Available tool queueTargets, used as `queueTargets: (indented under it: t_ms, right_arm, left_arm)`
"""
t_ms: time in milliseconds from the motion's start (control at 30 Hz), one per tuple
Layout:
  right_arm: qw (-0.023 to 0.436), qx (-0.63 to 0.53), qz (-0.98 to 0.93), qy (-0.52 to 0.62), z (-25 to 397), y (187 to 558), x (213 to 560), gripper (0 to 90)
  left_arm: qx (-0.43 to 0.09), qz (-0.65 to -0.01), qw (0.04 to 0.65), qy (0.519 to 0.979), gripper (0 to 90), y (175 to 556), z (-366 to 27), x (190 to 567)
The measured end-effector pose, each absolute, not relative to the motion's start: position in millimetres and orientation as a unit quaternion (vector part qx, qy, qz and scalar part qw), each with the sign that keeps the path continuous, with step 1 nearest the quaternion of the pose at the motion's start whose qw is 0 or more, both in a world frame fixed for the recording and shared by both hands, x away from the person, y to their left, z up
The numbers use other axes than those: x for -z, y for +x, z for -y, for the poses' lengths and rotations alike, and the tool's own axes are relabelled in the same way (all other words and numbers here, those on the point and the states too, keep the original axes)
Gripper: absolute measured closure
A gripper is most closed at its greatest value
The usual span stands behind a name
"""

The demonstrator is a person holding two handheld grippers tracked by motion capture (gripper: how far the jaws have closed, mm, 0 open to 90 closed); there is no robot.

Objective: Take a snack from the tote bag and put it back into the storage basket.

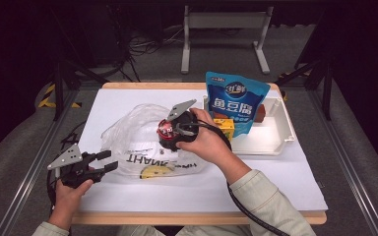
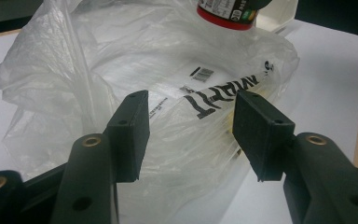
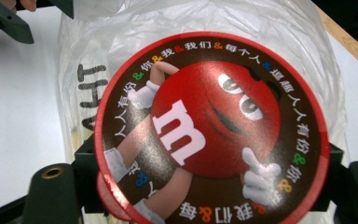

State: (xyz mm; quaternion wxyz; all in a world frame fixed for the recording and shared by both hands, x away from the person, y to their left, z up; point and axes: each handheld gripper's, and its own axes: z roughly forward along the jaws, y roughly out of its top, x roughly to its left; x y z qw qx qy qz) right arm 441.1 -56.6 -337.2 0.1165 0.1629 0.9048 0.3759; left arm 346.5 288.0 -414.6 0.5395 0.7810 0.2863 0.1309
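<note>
A clear plastic bag [image 1: 133,137] with black lettering lies crumpled on the white table cover. My right gripper [image 1: 170,132] is shut on a round red M&M's can [image 3: 212,126], held over the bag's right side, its lid facing the right gripper view. The can's base [image 2: 226,11] hangs above the bag in the left gripper view. My left gripper [image 1: 107,161] stands open at the bag's front left edge, its jaws [image 2: 193,116] apart with the bag just ahead and nothing between them. Something yellow [image 1: 152,171] lies inside the bag.
A white tray [image 1: 275,140] at the right holds an upright blue snack pouch [image 1: 234,101], a yellow box [image 1: 225,127] and a small brown item behind. The table's wooden front edge [image 1: 197,218] runs close to the person's forearms.
</note>
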Motion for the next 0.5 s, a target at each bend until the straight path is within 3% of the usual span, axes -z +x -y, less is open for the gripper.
queueTargets:
  t_ms: [500]
  right_arm:
    - [0.134, -0.371, -0.900, 0.186, 95.5, 427.4, 321.6, 25.5]
  left_arm:
    - [-0.134, -0.285, 0.539, 0.781, 45.2, 347.5, -287.5, 414.3]
